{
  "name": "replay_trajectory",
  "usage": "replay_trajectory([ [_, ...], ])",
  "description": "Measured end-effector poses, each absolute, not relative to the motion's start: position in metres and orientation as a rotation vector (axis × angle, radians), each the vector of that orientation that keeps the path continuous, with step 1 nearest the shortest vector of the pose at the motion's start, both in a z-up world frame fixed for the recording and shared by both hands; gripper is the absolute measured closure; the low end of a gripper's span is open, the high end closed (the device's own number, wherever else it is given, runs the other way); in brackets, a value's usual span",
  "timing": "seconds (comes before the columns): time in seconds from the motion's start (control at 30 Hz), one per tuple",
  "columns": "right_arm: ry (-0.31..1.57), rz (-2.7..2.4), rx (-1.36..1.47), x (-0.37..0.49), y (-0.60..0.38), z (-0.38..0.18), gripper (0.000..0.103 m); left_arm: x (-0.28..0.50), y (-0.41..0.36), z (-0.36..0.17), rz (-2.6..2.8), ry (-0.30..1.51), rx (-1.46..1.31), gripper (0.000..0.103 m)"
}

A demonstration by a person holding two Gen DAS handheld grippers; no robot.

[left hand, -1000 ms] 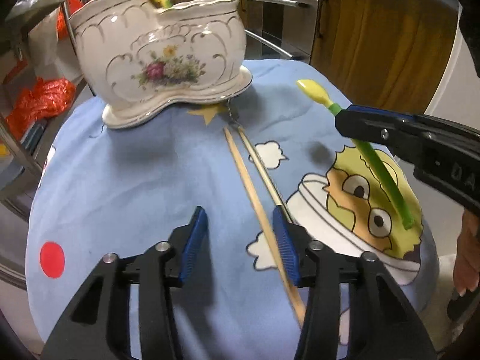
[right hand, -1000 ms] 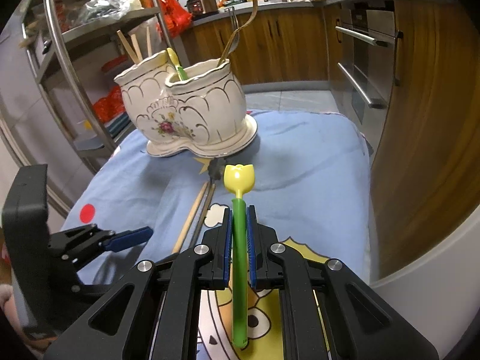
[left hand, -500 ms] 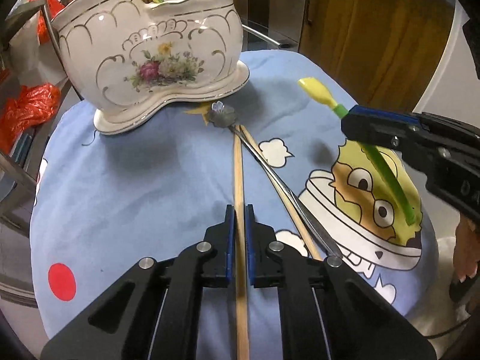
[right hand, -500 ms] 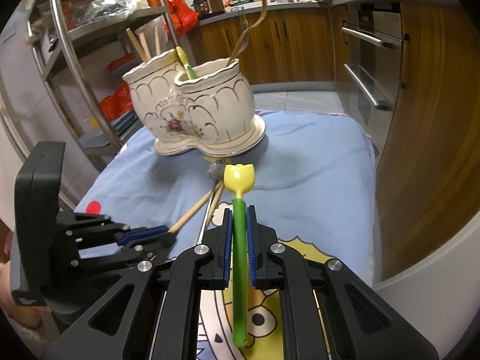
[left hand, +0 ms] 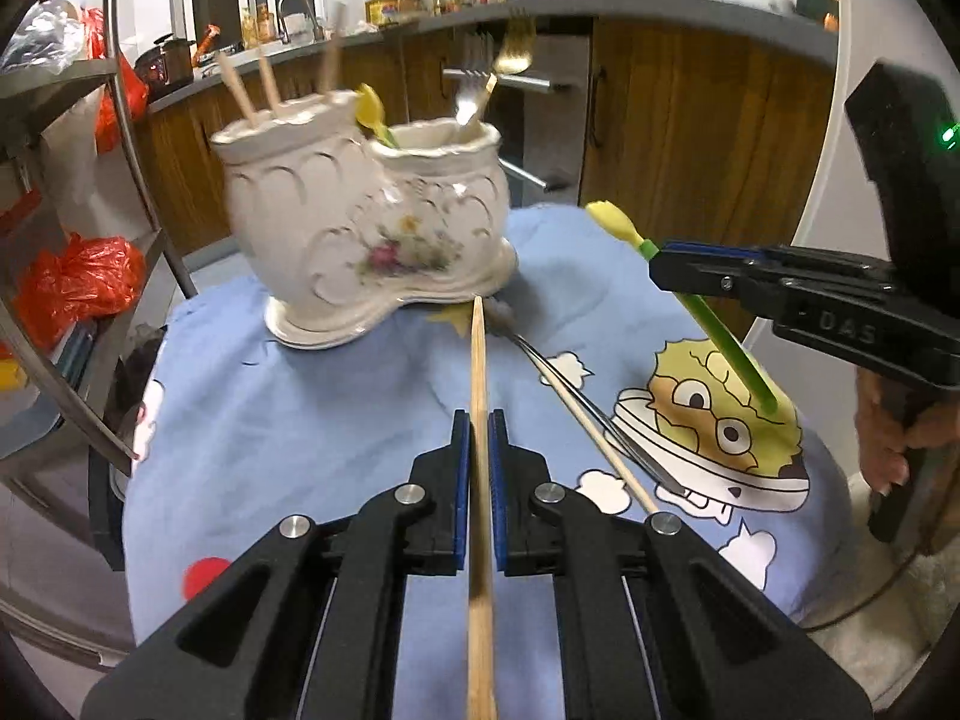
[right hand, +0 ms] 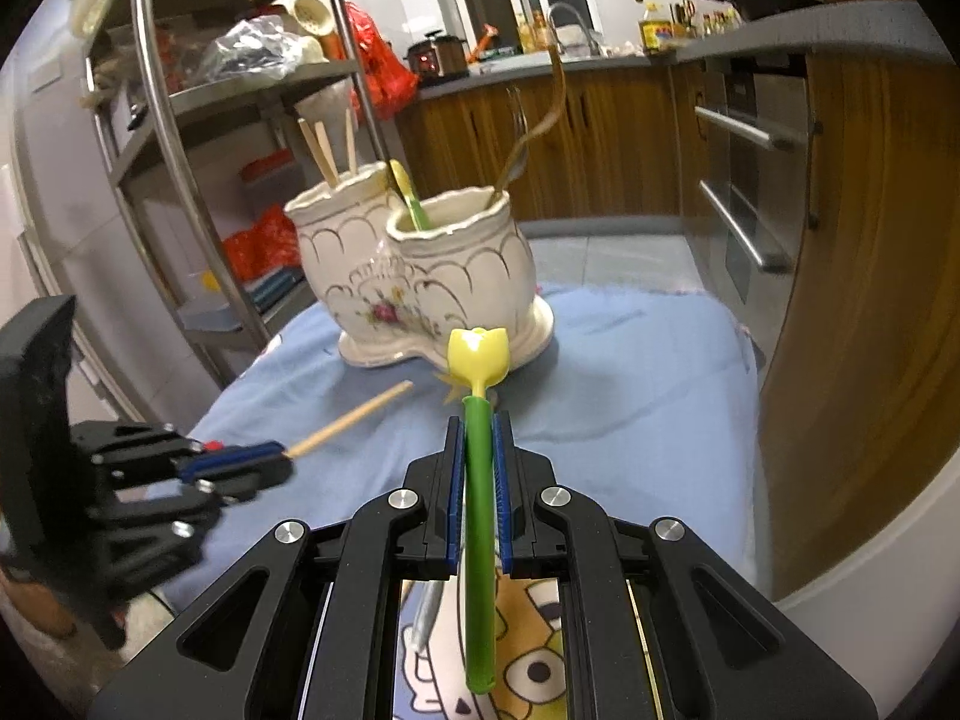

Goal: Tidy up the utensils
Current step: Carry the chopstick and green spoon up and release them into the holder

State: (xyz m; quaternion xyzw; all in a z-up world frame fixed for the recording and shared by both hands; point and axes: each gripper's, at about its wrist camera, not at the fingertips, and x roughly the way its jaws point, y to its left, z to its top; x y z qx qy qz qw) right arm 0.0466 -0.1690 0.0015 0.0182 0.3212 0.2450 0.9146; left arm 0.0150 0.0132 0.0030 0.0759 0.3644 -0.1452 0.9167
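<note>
My left gripper (left hand: 478, 426) is shut on a wooden chopstick (left hand: 479, 372) and holds it off the blue cloth, its tip towards the white floral two-cup holder (left hand: 384, 228). My right gripper (right hand: 478, 426) is shut on a green-handled spoon with a yellow tulip head (right hand: 478, 354), held above the cloth in front of the holder (right hand: 420, 276). The holder's left cup has chopsticks (left hand: 264, 84); the right cup has a fork (left hand: 474, 96) and a yellow spoon (left hand: 372, 111). A second chopstick (left hand: 600, 432) and a metal utensil (left hand: 564, 378) lie on the cloth.
The cloth (left hand: 312, 408) with a cartoon print covers a small round table. A metal shelf rack (right hand: 180, 120) with red bags stands at left. Wooden kitchen cabinets (right hand: 840, 240) and an oven (right hand: 738, 180) are at right and behind.
My left gripper closed on one chopstick and lifted it off the cloth, tilting up towards the holder. My right gripper, still holding the spoon, rose a little.
</note>
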Motion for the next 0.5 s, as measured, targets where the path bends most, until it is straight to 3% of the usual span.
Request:
replay_trajectory([
  [0.13, 0.659, 0.515, 0.057, 0.051, -0.167, 0.003, 0.093, 0.011, 0.033, 0.007, -0.305, 0.737, 0.155, 0.097],
  [0.5, 0.681, 0.541, 0.029, 0.06, -0.142, 0.0, 0.093, 0.036, 0.034, -0.041, -0.392, 0.965, 0.33, 0.095],
])
